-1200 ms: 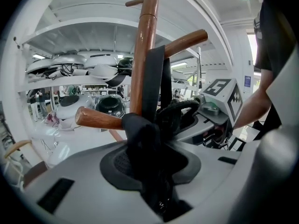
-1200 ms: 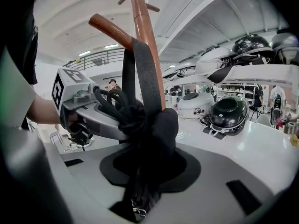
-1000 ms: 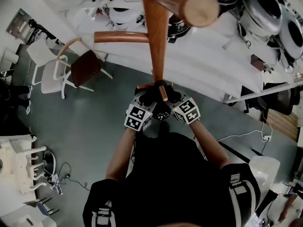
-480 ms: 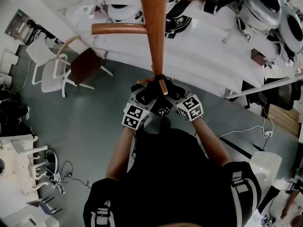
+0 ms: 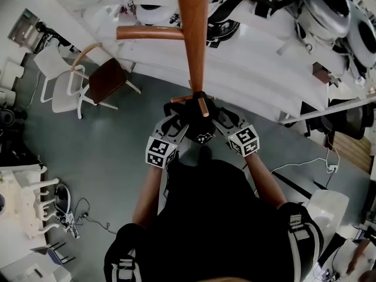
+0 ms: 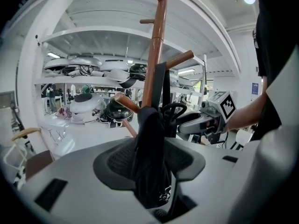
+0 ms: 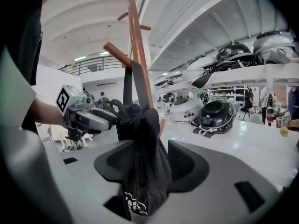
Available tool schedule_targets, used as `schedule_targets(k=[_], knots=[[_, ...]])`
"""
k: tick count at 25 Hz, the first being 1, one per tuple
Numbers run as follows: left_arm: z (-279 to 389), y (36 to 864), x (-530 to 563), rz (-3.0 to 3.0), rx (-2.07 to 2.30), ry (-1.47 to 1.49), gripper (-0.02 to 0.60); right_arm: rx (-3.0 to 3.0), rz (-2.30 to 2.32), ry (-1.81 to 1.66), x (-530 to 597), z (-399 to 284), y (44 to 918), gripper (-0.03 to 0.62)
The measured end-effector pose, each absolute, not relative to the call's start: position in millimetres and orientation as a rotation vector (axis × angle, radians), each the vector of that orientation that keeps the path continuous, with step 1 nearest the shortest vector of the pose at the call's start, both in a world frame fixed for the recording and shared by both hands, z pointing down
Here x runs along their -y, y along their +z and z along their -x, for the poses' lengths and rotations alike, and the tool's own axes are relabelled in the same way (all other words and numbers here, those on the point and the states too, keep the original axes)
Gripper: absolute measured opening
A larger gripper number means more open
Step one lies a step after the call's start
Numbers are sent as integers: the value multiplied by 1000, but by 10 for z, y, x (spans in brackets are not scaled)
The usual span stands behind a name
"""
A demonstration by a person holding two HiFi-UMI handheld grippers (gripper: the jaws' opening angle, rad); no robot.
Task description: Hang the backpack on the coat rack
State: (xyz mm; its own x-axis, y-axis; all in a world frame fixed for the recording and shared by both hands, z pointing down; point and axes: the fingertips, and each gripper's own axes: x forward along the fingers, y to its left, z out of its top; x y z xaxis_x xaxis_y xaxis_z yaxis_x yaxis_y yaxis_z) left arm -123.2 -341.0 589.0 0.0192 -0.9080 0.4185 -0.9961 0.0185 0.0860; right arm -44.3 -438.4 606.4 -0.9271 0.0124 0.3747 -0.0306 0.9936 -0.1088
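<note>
Backpack (image 7: pixel 142 171), small, black and soft, hangs against the wooden coat rack (image 5: pixel 194 46), with its strap (image 7: pixel 133 83) hooked over a low peg (image 5: pixel 202 106) close to the pole. Your left gripper (image 6: pixel 152 160) and your right gripper (image 7: pixel 149 164) come at it from opposite sides and face each other across the pole. Each has the black cloth drooping down between its jaws. Both pairs of jaws have just been opening and now stand wide apart, released and clamped on nothing. In the left gripper view there is a gap between the cloth and each pad. In the right gripper view the cloth lies close to one pad, and whether it touches there cannot be told. Seen from the head view, your forearms reach forward to the rack with the marker cubes turned upward. Beyond the rack run white shelves (image 5: pixel 258 63) loaded with rounded shells, and a chair (image 5: pixel 106 81) with a brown seat stands on the grey floor off to your left.
</note>
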Motion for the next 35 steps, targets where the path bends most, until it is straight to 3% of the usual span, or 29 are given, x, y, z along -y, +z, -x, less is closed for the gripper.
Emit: schedule_targets(k=[3, 5, 9, 35], knots=[[1317, 5844, 3343, -1904, 2058, 346, 116, 2756, 9, 103, 4352, 368, 6051, 91], [1324, 5808, 3319, -1885, 2090, 308, 73, 2759, 9, 63, 4348, 328, 6040, 25], [1231, 5801, 3308, -1906, 2070, 284, 37, 2771, 34, -19, 4308, 308, 5966, 20], [901, 5899, 3407, -1972, 1971, 362, 35, 2794, 62, -38, 4202, 234, 5909, 16]])
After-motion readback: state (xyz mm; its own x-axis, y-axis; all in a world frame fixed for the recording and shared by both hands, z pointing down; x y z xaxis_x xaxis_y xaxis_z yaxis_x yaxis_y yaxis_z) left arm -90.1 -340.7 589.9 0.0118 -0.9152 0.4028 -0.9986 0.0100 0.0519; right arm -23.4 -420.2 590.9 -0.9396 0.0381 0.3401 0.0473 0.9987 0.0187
